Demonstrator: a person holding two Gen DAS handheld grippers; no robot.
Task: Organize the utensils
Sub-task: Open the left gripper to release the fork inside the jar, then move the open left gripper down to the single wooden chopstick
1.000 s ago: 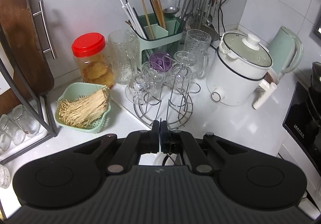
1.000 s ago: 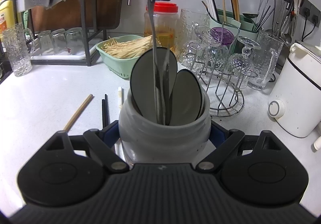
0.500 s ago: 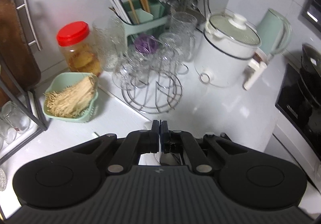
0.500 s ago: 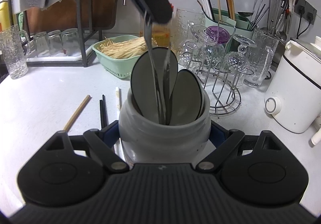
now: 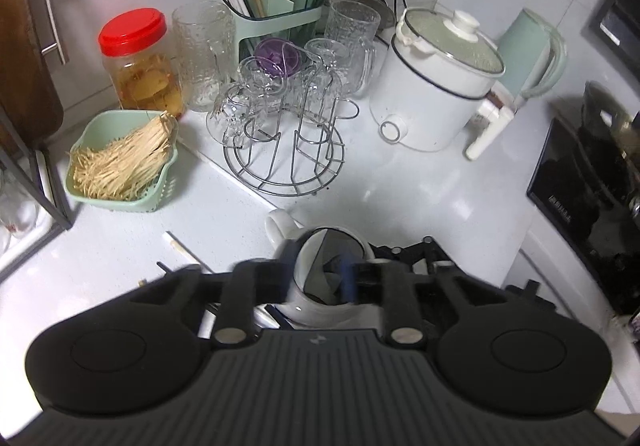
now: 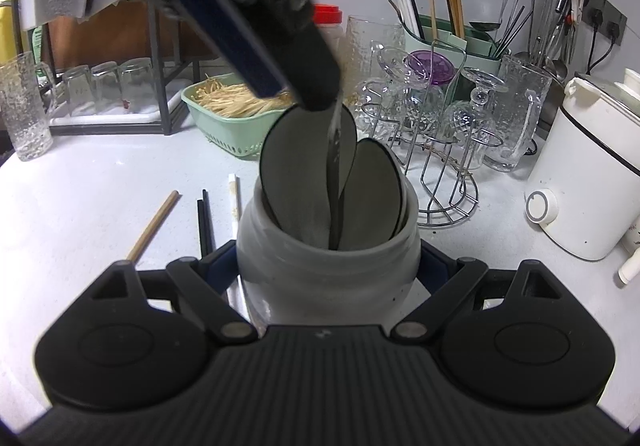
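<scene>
On a white kitchen counter (image 6: 80,182), my right gripper (image 6: 328,266) is clamped round a grey ceramic jar (image 6: 328,270), pads pressing both sides. Jar already holds two dark flat spatula-like heads (image 6: 308,166) plus a metal utensil handle (image 6: 335,150) standing up from the middle.

My left gripper (image 5: 316,278) sits just above the jar mouth; its jaws are opening w/ motion blur, and the handle looks let go, no pad visibly pinching it.

Progress, my guess: partway. Still loose on the counter left of the jar: a wooden chopstick (image 6: 154,222), a black pair (image 6: 204,222), a white one (image 6: 233,198). Those prob. go next, either into the jar or the green caddy (image 6: 460,42) at back, which already holds chopsticks.

Writing: small white lettering on the black cooktop (image 5: 576,198) at right edge, too blurred to read. No other labels legible.
</scene>
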